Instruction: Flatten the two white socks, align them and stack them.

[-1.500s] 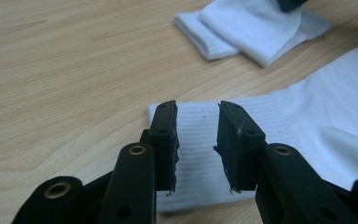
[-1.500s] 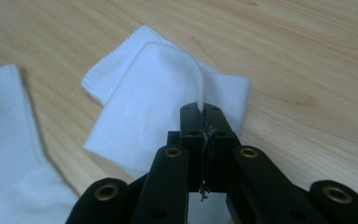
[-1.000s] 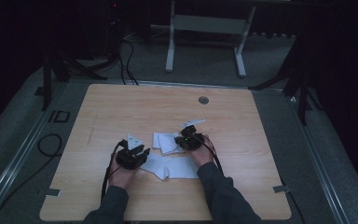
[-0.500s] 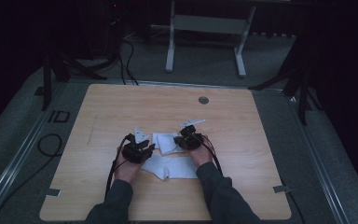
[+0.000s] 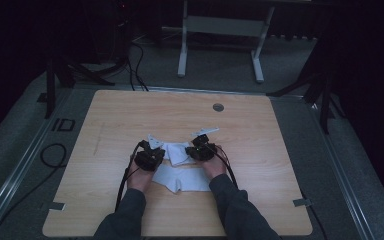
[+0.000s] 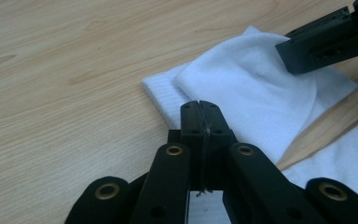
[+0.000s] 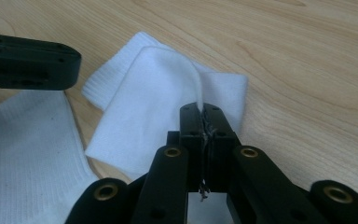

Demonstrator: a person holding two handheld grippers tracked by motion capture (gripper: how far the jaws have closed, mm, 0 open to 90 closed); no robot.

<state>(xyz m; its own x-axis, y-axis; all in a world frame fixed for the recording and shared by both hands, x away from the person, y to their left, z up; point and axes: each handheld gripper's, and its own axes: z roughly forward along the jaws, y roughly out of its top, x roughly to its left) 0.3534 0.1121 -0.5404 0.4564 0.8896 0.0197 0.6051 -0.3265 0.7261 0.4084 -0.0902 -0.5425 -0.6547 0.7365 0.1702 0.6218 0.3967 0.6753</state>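
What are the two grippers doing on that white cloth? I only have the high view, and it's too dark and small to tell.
Observer: The right gripper is shut on a raised fold of the small white folded sock.
Operator: Left one?
Observer: The left gripper is shut as well, at that sock's ribbed cuff. I can't tell whether it has cloth pinched.
Operator: Is it all one piece of cloth?
Observer: No. A second white ribbed sock lies flat beside it, with a strip of the bare wooden table between them.
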